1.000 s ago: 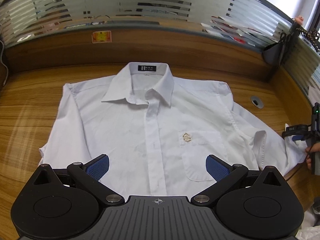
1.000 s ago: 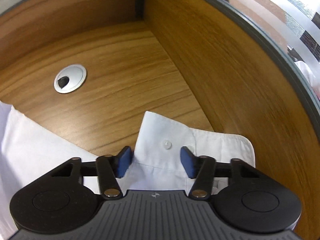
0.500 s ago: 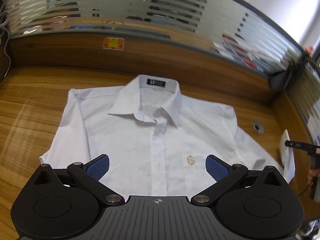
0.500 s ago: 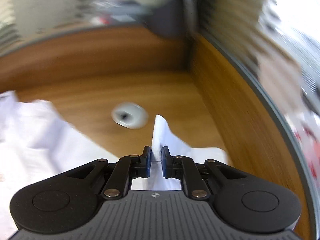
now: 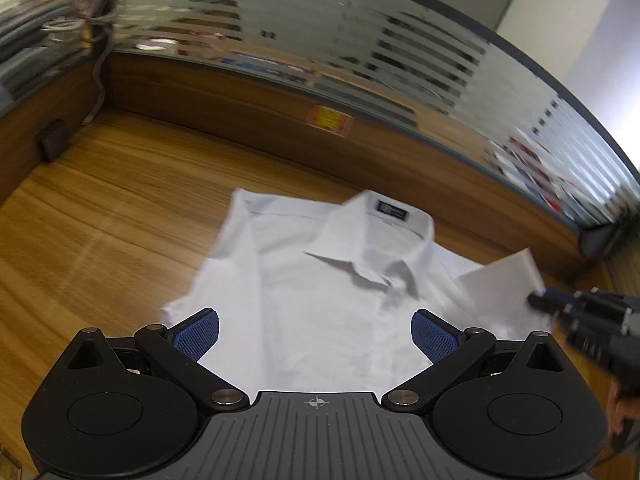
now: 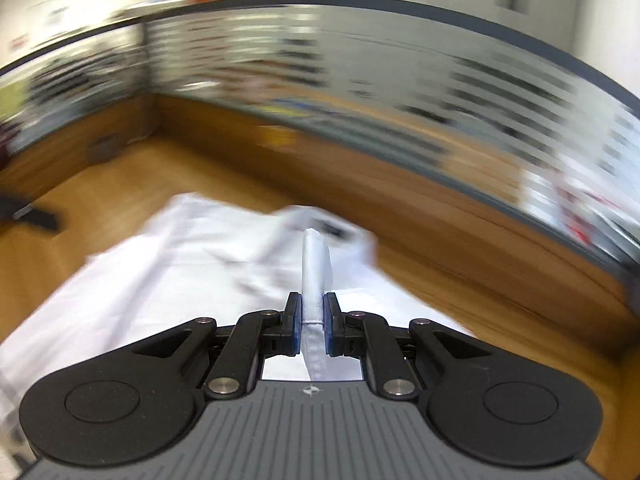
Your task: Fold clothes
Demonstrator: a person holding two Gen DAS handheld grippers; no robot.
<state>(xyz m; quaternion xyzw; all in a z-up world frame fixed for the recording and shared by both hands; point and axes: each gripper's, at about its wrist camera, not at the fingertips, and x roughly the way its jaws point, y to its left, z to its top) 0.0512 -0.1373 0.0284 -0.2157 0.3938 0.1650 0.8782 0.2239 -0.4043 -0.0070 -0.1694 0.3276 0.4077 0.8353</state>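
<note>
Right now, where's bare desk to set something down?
Free: the wooden desk left of the white shirt, out to the black box, and the strip behind its collar. Crowded: right side, where the right gripper lifts the cuff.

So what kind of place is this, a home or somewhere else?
Most likely an office, not a home: a wooden desk enclosed by a frosted striped glass partition, with cables hanging in the far corner. A white shirt lies on it.

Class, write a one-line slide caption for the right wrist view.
Right gripper shut on a white shirt's sleeve cuff, lifting it above the wooden desk.
</note>
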